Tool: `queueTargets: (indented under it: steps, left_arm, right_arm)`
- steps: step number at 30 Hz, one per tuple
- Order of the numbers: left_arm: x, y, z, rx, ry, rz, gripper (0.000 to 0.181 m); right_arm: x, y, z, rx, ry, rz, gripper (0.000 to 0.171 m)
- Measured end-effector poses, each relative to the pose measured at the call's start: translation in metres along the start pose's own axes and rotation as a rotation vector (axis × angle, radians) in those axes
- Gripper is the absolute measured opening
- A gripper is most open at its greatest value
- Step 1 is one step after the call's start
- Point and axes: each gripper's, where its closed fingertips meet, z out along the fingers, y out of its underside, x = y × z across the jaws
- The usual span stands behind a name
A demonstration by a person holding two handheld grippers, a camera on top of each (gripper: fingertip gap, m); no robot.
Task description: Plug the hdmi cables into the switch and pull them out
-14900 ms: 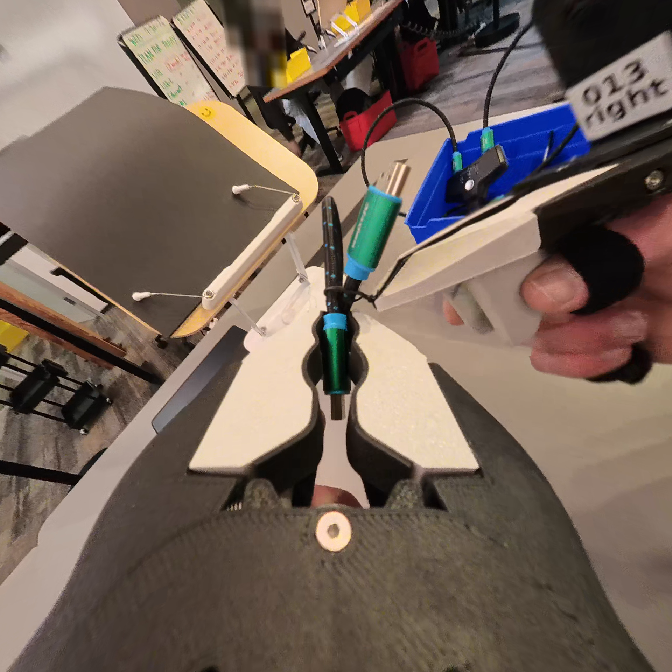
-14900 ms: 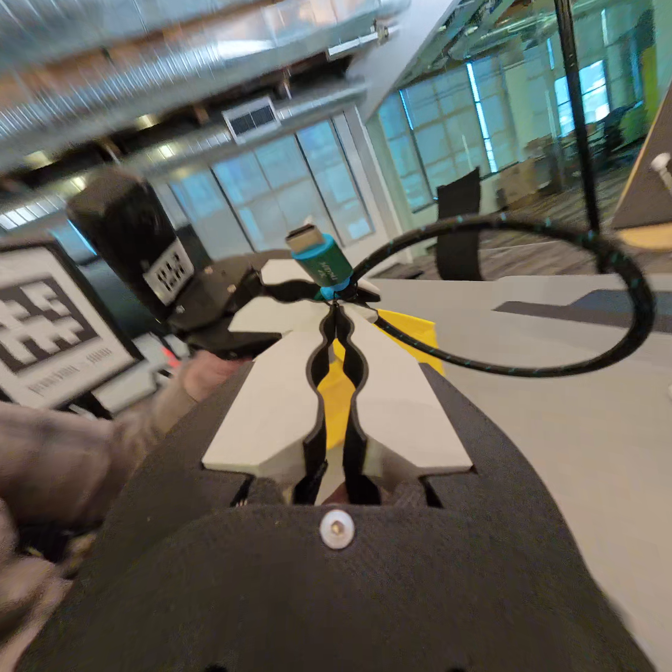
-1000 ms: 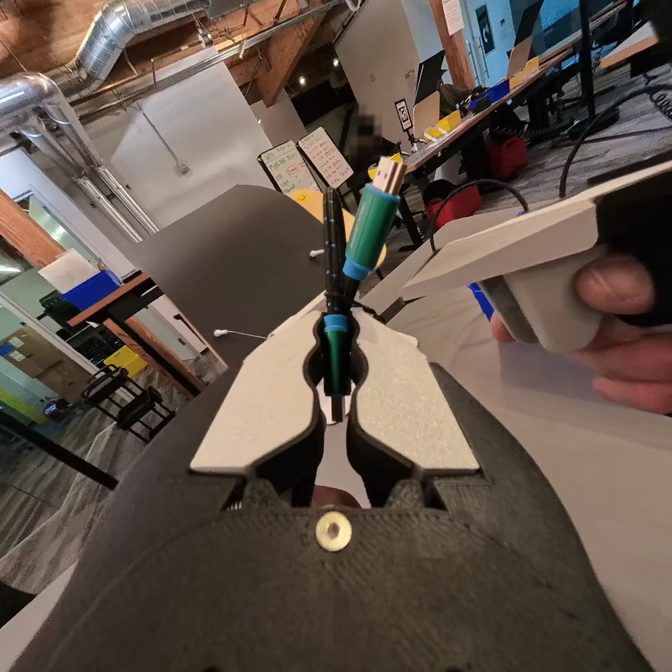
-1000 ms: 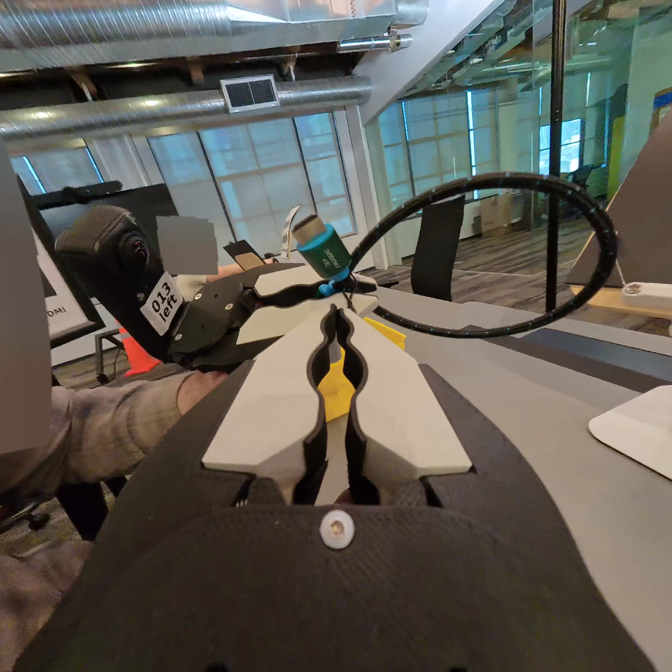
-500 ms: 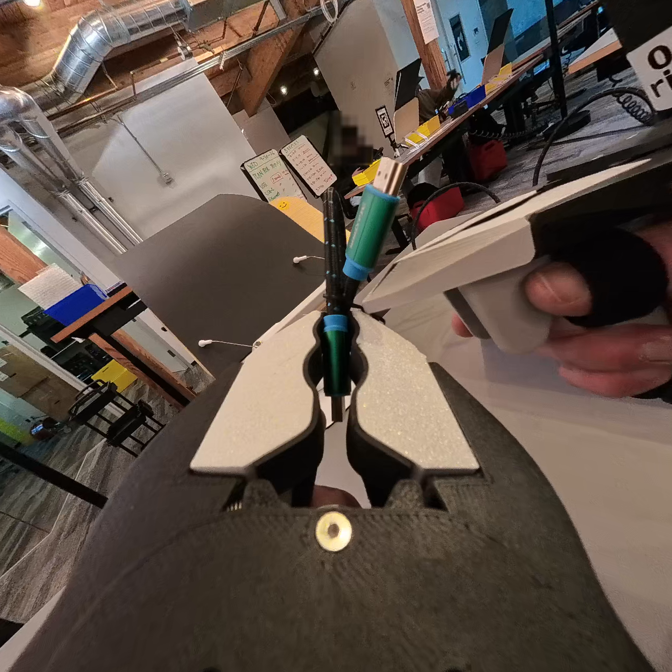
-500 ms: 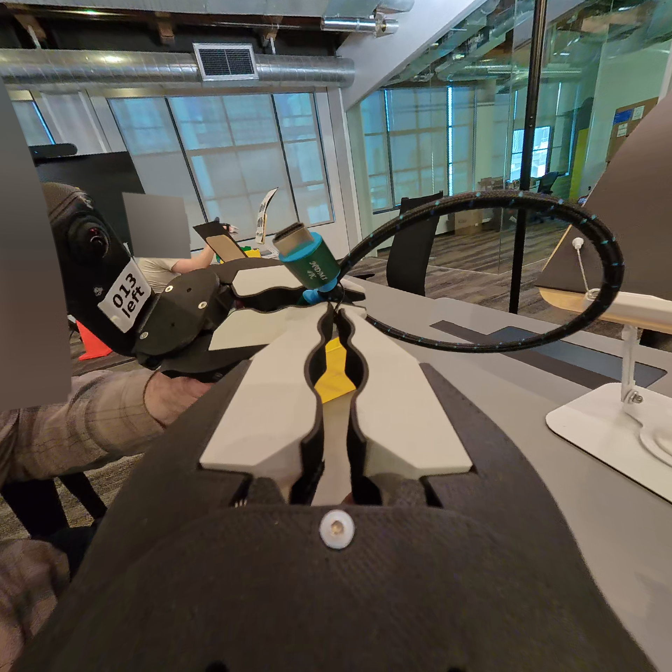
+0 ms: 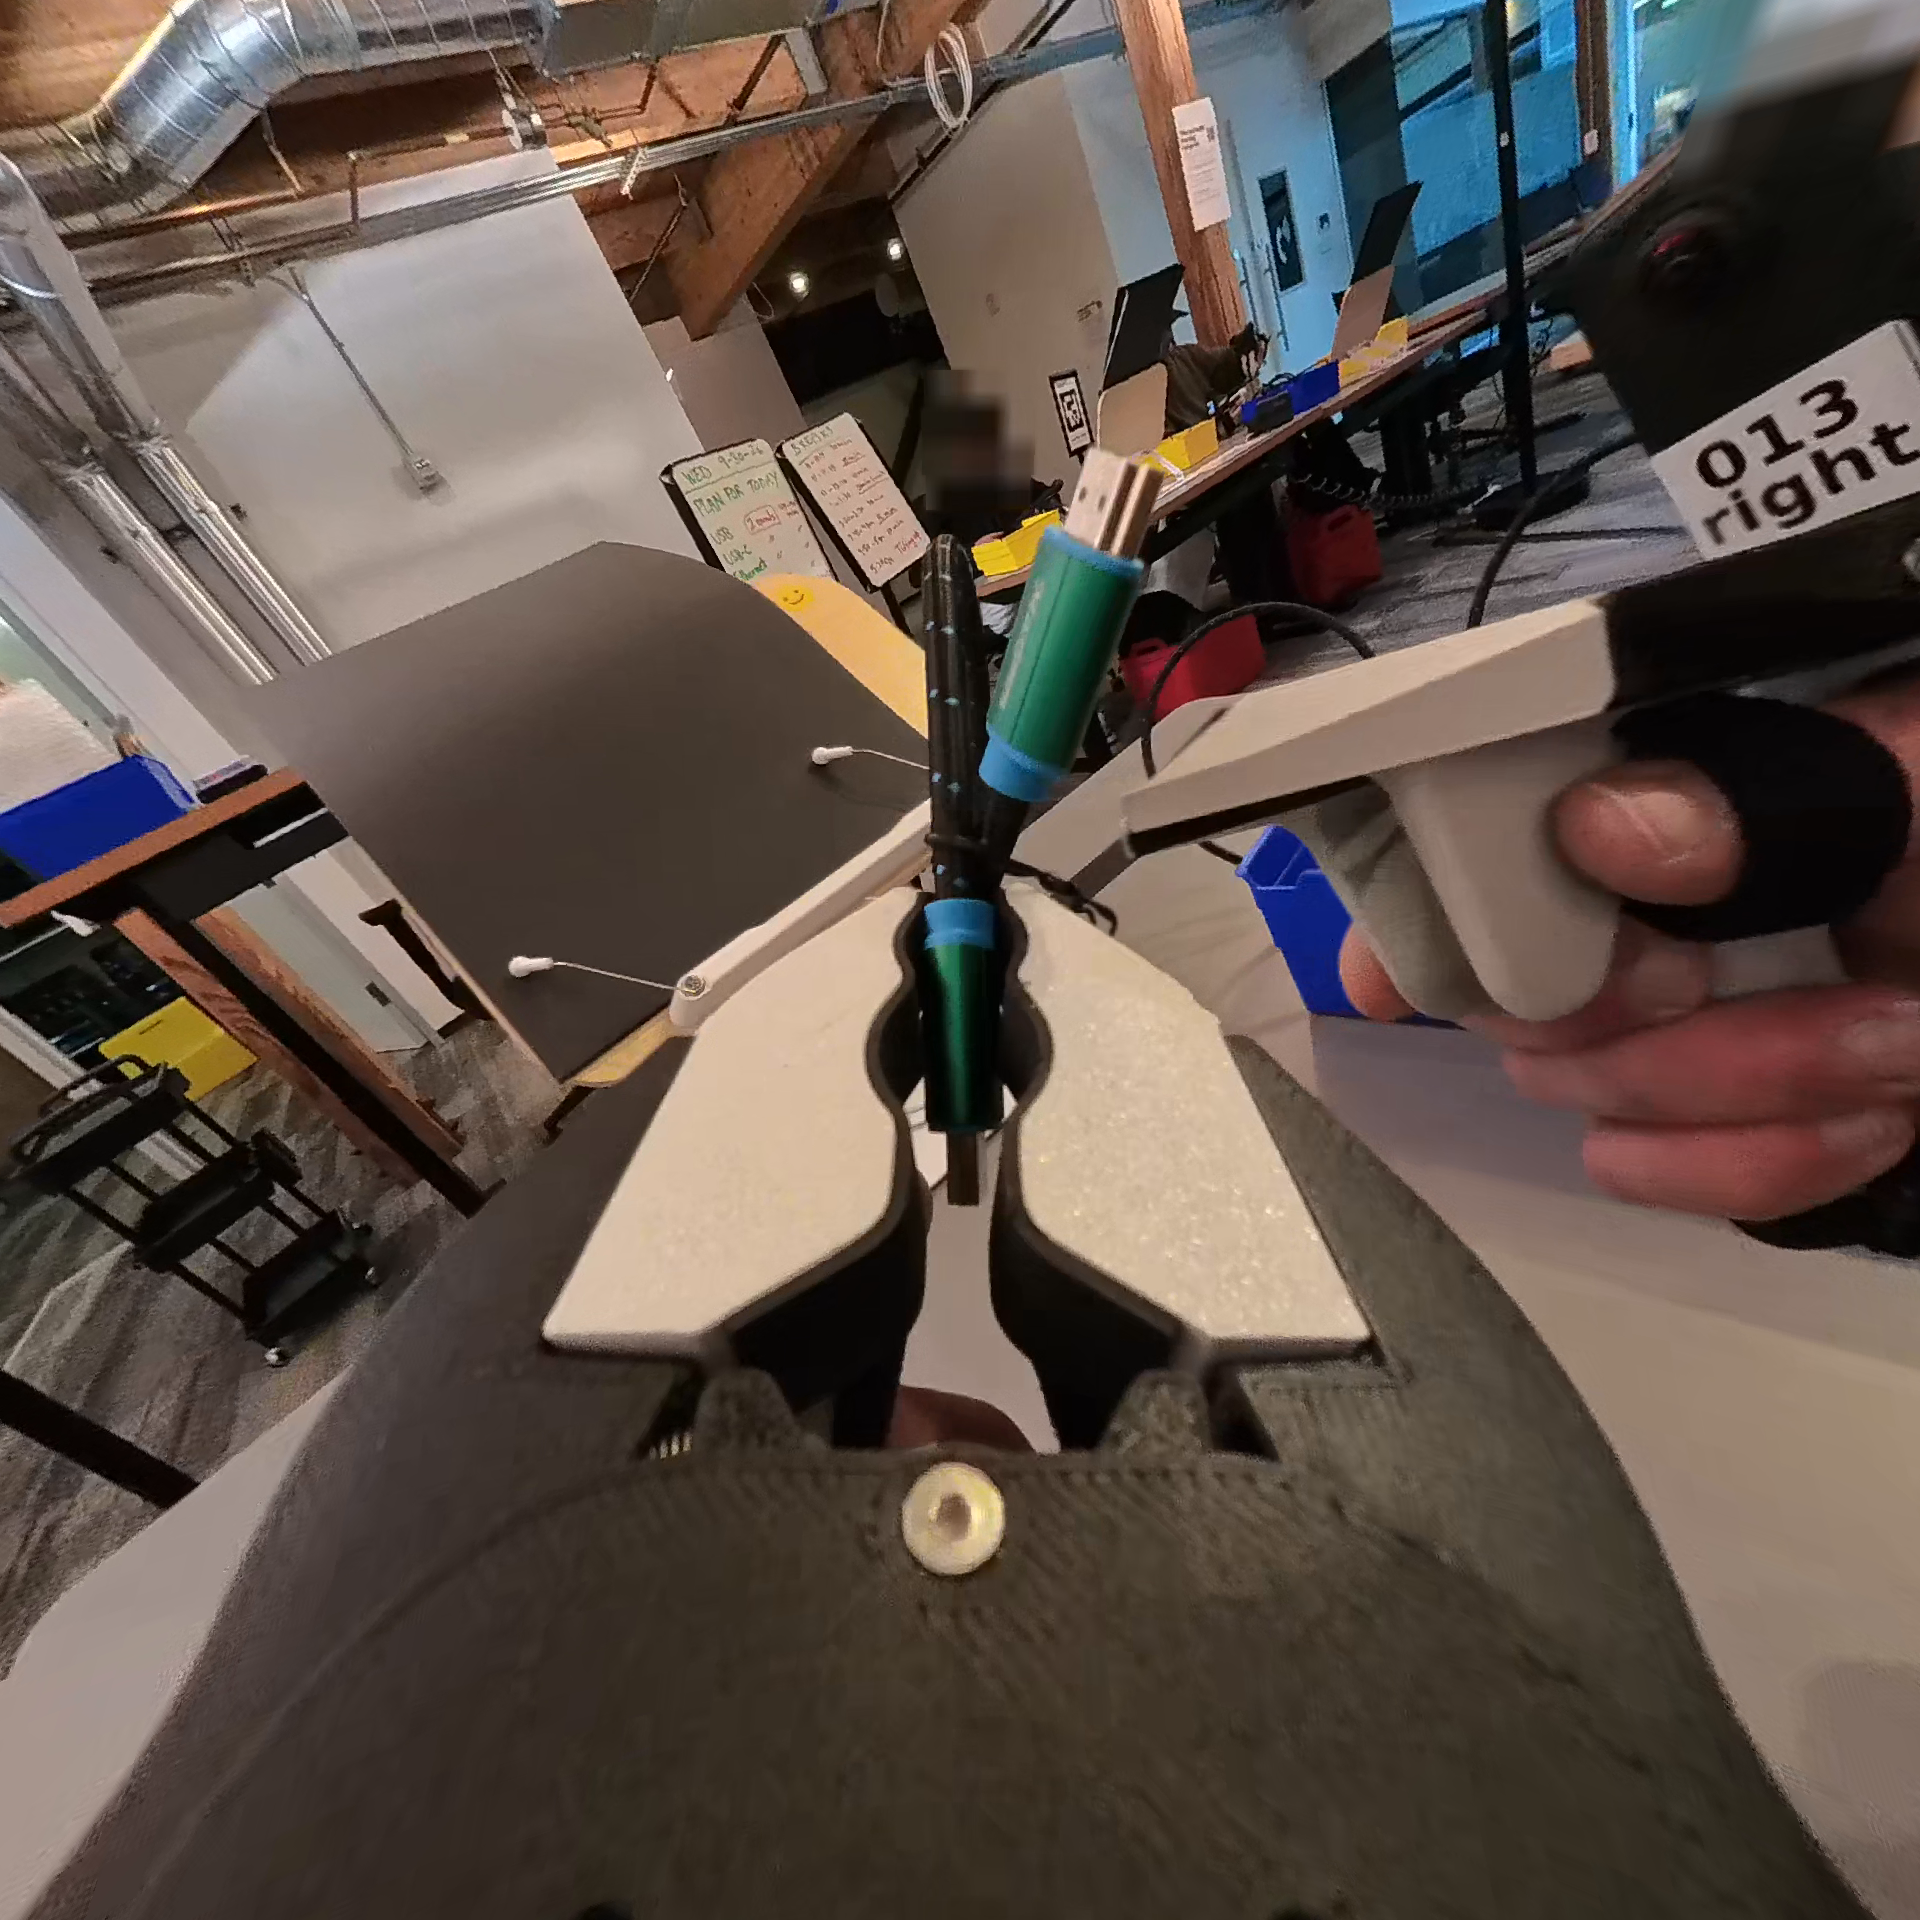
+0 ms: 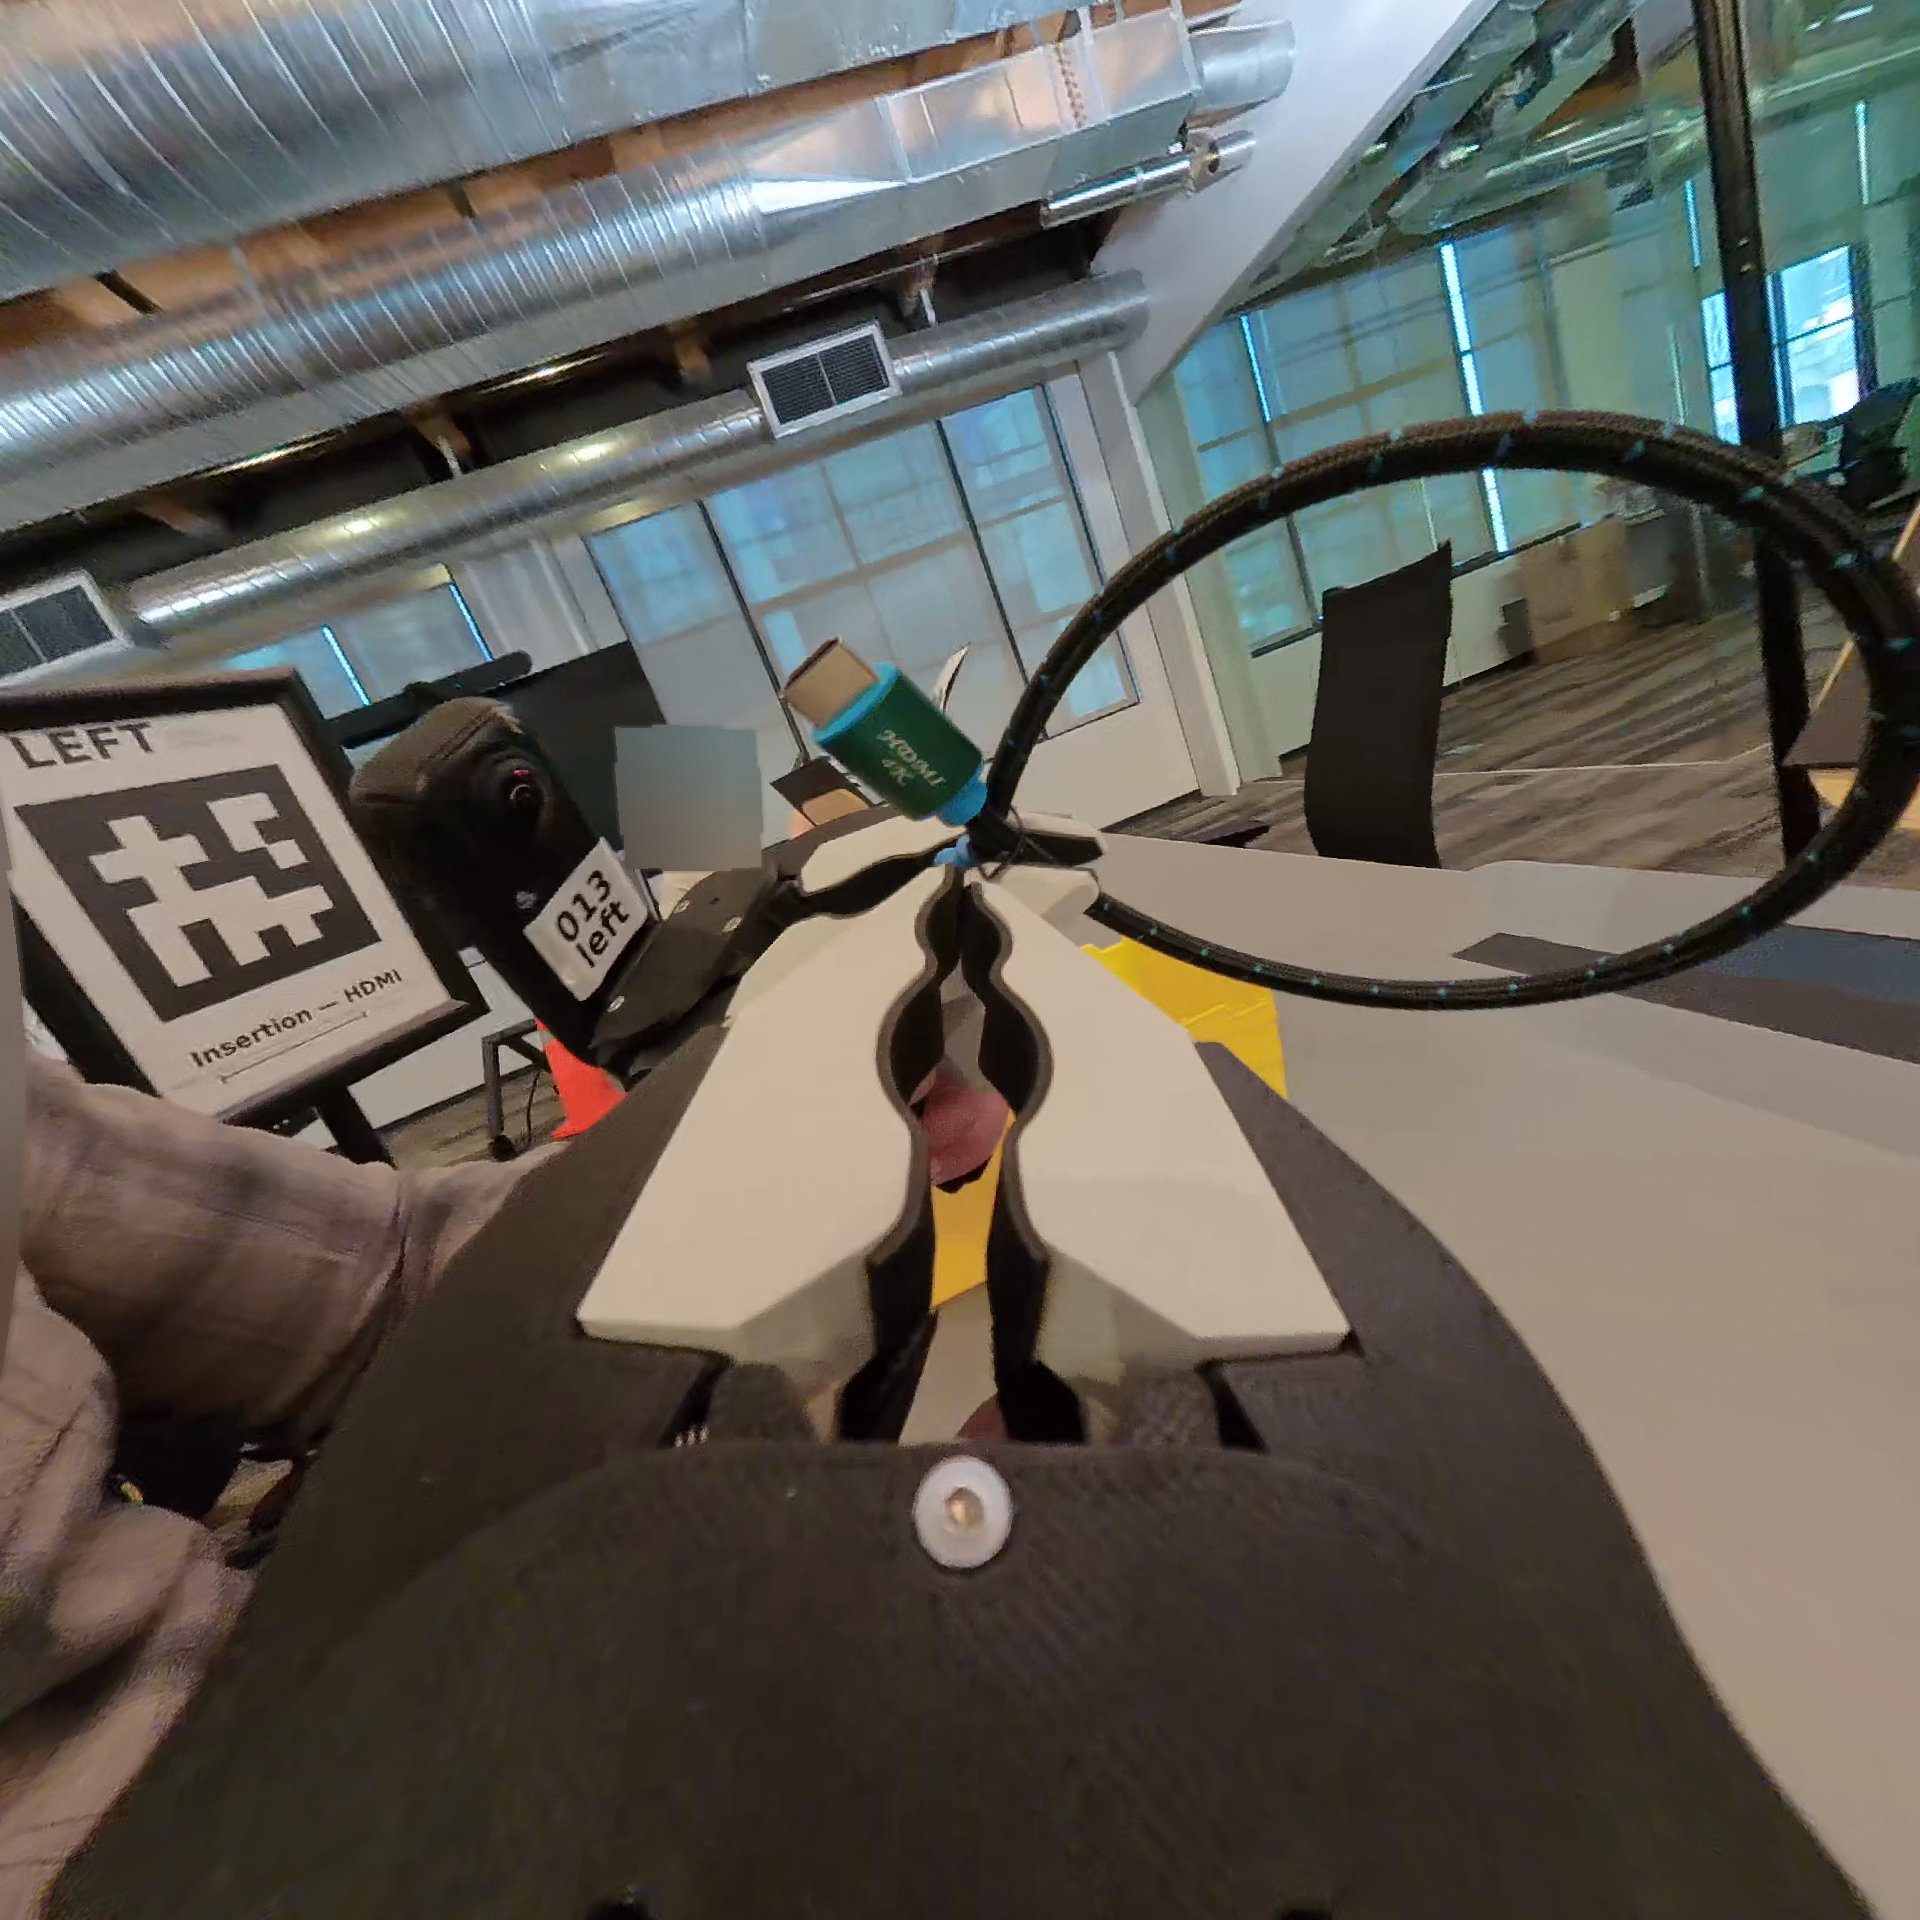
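Since half a second ago, right gripper (image 8: 958, 883) has backed off right, nearly closed, empty. Left gripper (image 7: 961, 914) clamps one green-sleeved plug of the black braided hdmi cable (image 7: 961, 1023); free plug (image 7: 1060, 665) at 12 o'clock. Step: regrasp. Next: right pinches the free plug; switch unseen.

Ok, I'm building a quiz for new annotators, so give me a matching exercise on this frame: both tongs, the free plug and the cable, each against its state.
Things:
1. left tongs
2. right tongs
3. free plug
4. braided cable

States:
A. arcs in a loop in the air
B. shut, empty
C. shut on the clamped plug
D. points up past the fingertips, metal end bare

Pairs: 1-C, 2-B, 3-D, 4-A
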Motion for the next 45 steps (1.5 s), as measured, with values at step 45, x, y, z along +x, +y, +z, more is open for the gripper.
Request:
queueTargets:
  steps: [45]
  left_arm:
    - [0.006, -0.003, -0.001, 0.010, 0.006, 0.046, 0.008]
  right_arm:
    - [0.005, 0.005, 0.006, -0.098, 0.159, -0.224, 0.002]
